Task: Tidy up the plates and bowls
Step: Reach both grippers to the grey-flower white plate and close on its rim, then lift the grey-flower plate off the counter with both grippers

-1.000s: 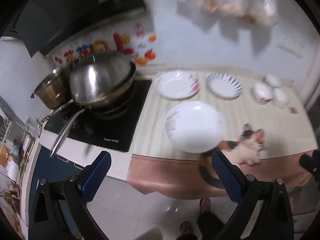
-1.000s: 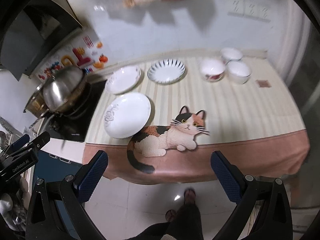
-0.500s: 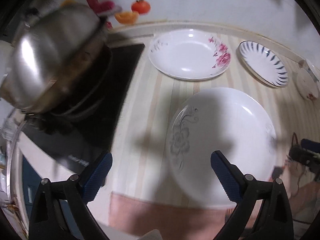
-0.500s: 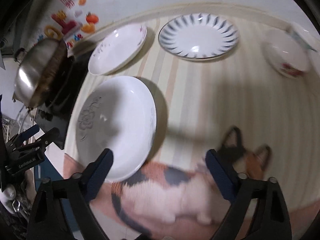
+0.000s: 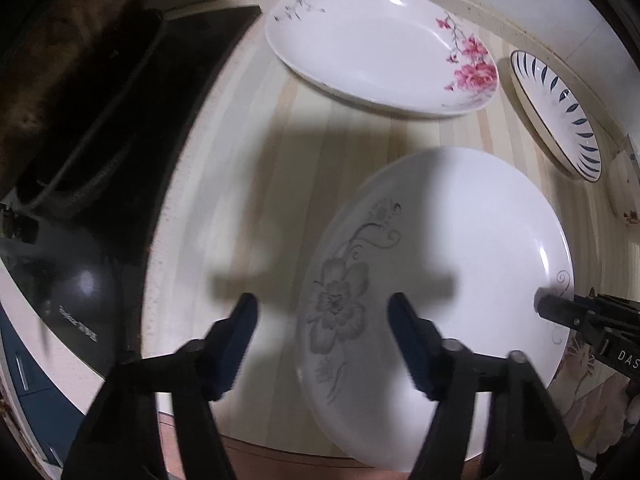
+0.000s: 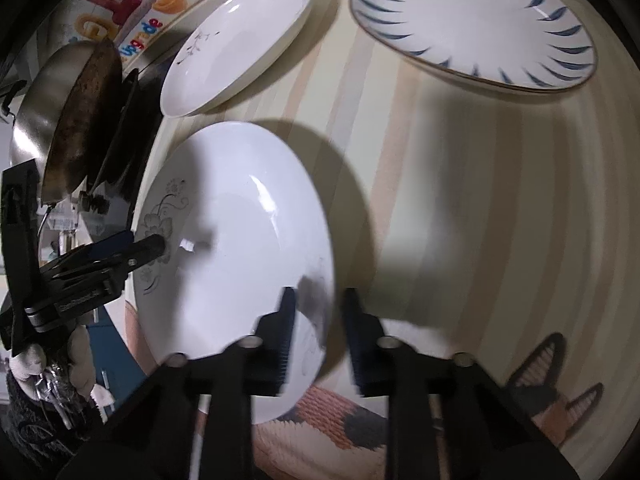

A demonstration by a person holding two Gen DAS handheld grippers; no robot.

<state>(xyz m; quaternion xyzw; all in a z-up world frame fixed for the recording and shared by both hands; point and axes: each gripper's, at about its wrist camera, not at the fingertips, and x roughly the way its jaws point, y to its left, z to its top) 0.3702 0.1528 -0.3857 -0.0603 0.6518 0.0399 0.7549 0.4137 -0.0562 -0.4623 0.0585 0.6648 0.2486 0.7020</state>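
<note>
Three plates: all lie on the counter (image 5: pixel 256 128), which is covered by a striped cloth with a cat picture (image 6: pixel 352 424) at its near edge.
Big plate: the white plate with a grey flower (image 5: pixel 440 280) is nearest the counter's front edge, between the two grippers; its near rim reaches over the cloth's pink border.
Pink-flower plate: the white plate with pink blossoms (image 5: pixel 380 44) sits farther back, near the wall, apart from the big plate.
Blue-leaf plate: the plate with blue leaf marks (image 6: pixel 472 20) lies to the right of the pink-flower plate, near it, not touching.
Left gripper: the left gripper (image 5: pixel 320 340) points down at the big plate's left rim; its jaws are closing, one blue finger (image 5: pixel 236 344) outside the rim over the cloth, the other over the plate's inside. The rim is between them; the pads do not yet press on it.
Right gripper: the right gripper (image 6: pixel 318 336) is at the opposite rim with its jaws drawn close together, one finger over the plate's inside and one outside, clamped on the rim of the big plate.
Cross view: each camera shows the other gripper's black tip at the far edge of the same plate.
Stove side: a black cooktop (image 5: pixel 120 184) lies left of the cloth, with a steel pan (image 6: pixel 60 120) on it.
Wall: colourful stickers (image 6: pixel 132 12) behind the stove.
</note>
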